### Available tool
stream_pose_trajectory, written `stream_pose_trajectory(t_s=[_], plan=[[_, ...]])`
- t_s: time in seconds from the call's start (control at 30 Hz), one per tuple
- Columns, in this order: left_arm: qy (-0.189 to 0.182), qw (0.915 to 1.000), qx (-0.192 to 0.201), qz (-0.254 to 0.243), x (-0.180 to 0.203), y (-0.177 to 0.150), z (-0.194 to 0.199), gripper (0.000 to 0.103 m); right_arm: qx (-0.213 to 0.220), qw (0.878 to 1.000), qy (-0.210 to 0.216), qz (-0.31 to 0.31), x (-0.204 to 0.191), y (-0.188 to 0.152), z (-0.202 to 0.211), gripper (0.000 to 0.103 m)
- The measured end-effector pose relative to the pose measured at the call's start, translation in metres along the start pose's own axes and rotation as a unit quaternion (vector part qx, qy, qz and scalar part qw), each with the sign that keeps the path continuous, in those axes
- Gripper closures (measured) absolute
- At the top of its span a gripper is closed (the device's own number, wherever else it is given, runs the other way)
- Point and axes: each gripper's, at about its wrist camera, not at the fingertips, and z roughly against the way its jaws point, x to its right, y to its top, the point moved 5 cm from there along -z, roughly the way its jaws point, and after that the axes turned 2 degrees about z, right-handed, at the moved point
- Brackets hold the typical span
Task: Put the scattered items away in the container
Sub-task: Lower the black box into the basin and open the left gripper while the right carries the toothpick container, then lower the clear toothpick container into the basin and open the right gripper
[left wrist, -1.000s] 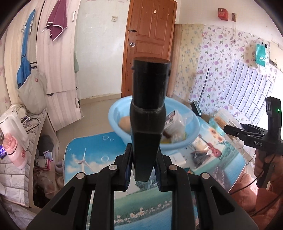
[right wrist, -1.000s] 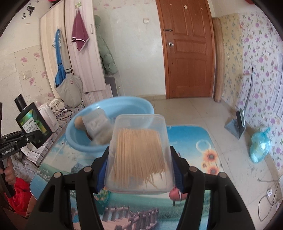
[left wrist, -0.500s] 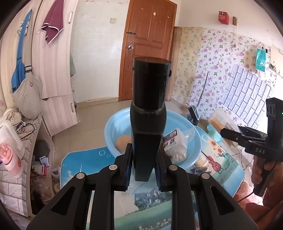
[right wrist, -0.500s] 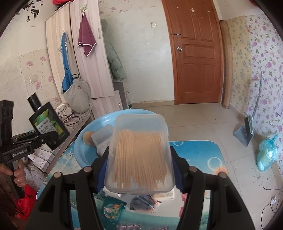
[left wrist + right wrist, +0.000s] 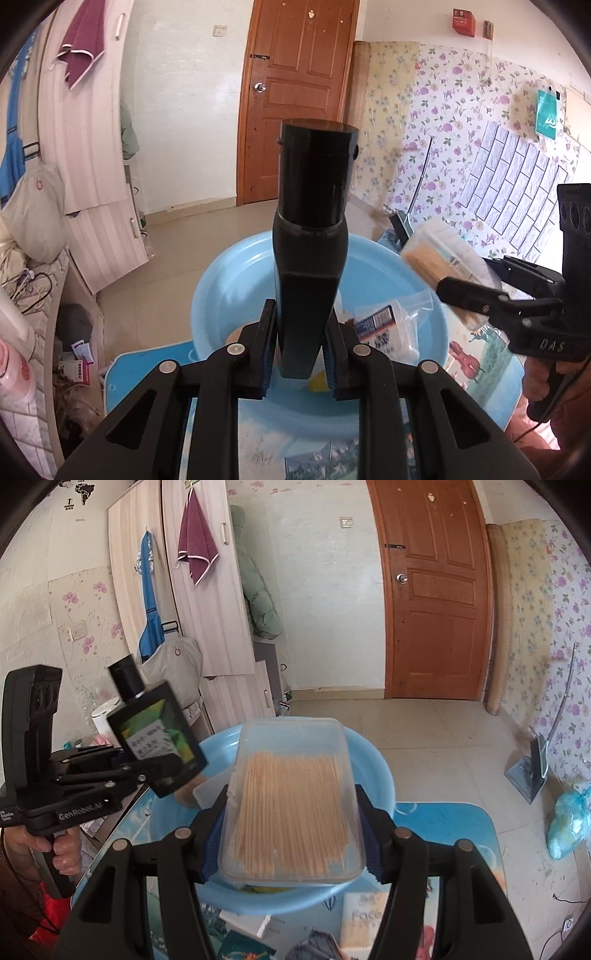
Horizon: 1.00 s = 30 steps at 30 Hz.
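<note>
The left gripper (image 5: pixel 299 350) clamped a black flat-sided bottle (image 5: pixel 312 236) at its base; the right gripper (image 5: pixel 291 834) squeezed a clear plastic toothpick box (image 5: pixel 291 797) sideways. Both hung above the round light-blue plastic basin (image 5: pixel 236 280). The bottle looked rigid and slippery; the box light and flexible.

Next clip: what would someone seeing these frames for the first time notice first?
Both grippers are loaded and raised over the round light-blue plastic basin. The right gripper clamps a clear rectangular plastic box of wooden toothpicks dead centre in its view, while the left gripper grips a tall black bottle with a cylindrical cap by its base. A clear barcoded packet already lies in the basin.
</note>
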Motion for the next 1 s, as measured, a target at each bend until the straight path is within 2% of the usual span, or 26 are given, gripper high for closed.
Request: stream_pose_trajectory(t_s=[0.2, 0.27, 0.33, 0.43, 0.5, 0.67, 0.77, 1.0], plan=[[-0.005, 0.9999, -0.011, -0.007, 0.004, 0.004, -0.019, 0.08, -0.029, 0.999, 0.02, -0.002, -0.004, -0.004, -0.025, 0.043], [0.005, 0.9999, -0.009, -0.012, 0.003, 0.004, -0.019, 0.073, -0.039, 0.999, 0.03, -0.011, -0.004, -0.007, -0.032, 0.043], [0.012, 0.9998, -0.013, -0.007, -0.001, 0.002, -0.018, 0.055, -0.045, 0.998, 0.039, -0.02, -0.003, -0.009, -0.033, 0.042], [0.016, 0.9997, -0.015, 0.006, -0.005, -0.001, -0.016, 0.047, -0.051, 0.998, 0.02, -0.006, -0.007, -0.01, -0.034, 0.041], [0.015, 0.9998, -0.009, 0.005, -0.006, -0.002, -0.012, 0.046, -0.053, 0.998, 0.02, -0.001, -0.011, -0.011, -0.032, 0.041], [0.018, 0.9997, 0.0, -0.014, 0.0, -0.003, -0.003, 0.035, -0.063, 0.998, 0.017, -0.003, -0.014, -0.015, -0.028, 0.04], [0.014, 0.9998, -0.006, -0.011, 0.001, -0.008, 0.001, 0.033, -0.065, 0.998, 0.014, -0.007, -0.014, -0.018, -0.025, 0.04], [0.024, 0.9995, -0.02, 0.004, -0.003, -0.029, 0.013, 0.021, -0.069, 0.998, 0.003, -0.009, -0.014, -0.024, -0.014, 0.04]])
